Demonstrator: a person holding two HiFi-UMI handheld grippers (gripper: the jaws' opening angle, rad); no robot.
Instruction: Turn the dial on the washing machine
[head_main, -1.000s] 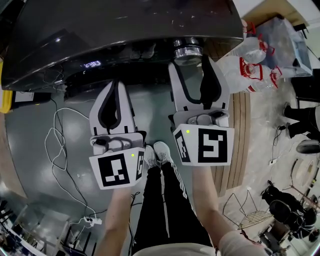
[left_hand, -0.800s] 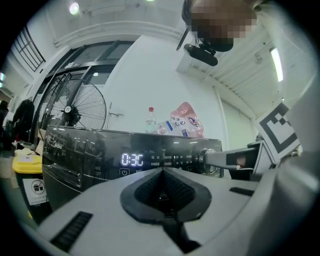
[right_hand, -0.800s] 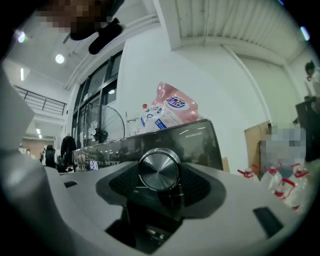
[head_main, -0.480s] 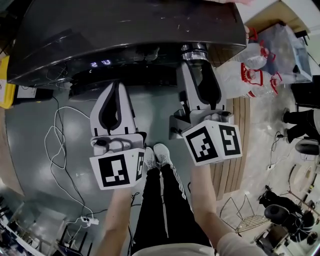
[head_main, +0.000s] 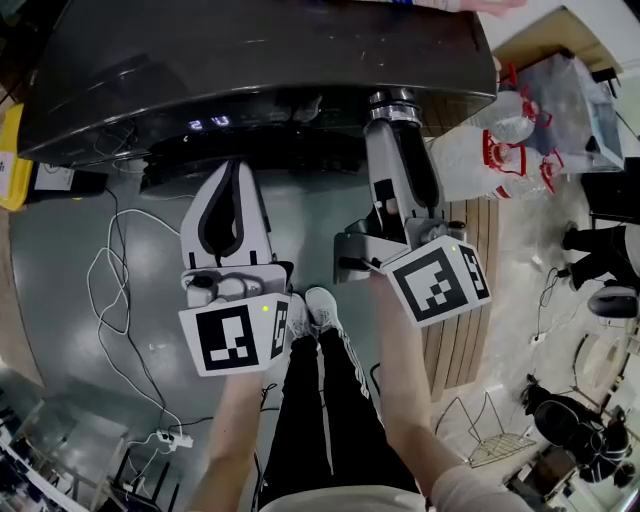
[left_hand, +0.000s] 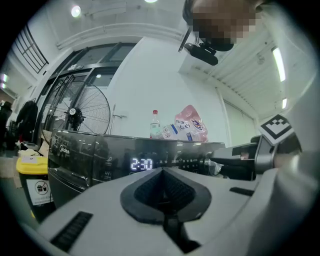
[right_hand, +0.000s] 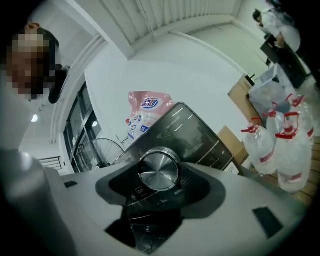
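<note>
- Since a second ago the right gripper has rolled clockwise about its own axis. Its marker cube, then square to the head camera, now sits well tilted, and the two jaws that showed side by side now stand nearly one over the other.
- The left gripper has kept its place, hanging low in front of the washing machine and touching nothing.
- The dial is on the machine's front control panel, towards its right end, and the right gripper's tips reach it.
- Progress, as a judgement: the turn is under way, not just set up. The gripper is on the knob and already twisted round, and the display is lit and shows a time.
- How much further the dial should go cannot be read from here, since the task names no setting. What is left is to finish the twist, let go and draw back.
- Right jaws: held partly spread, with the round metal dial between them in the right gripper view. They seem to pinch its rim, though the pads' contact is hard to see there.
- Left jaws: tips pressed together, leaving only the hollow between the pads, with nothing in it.
</note>
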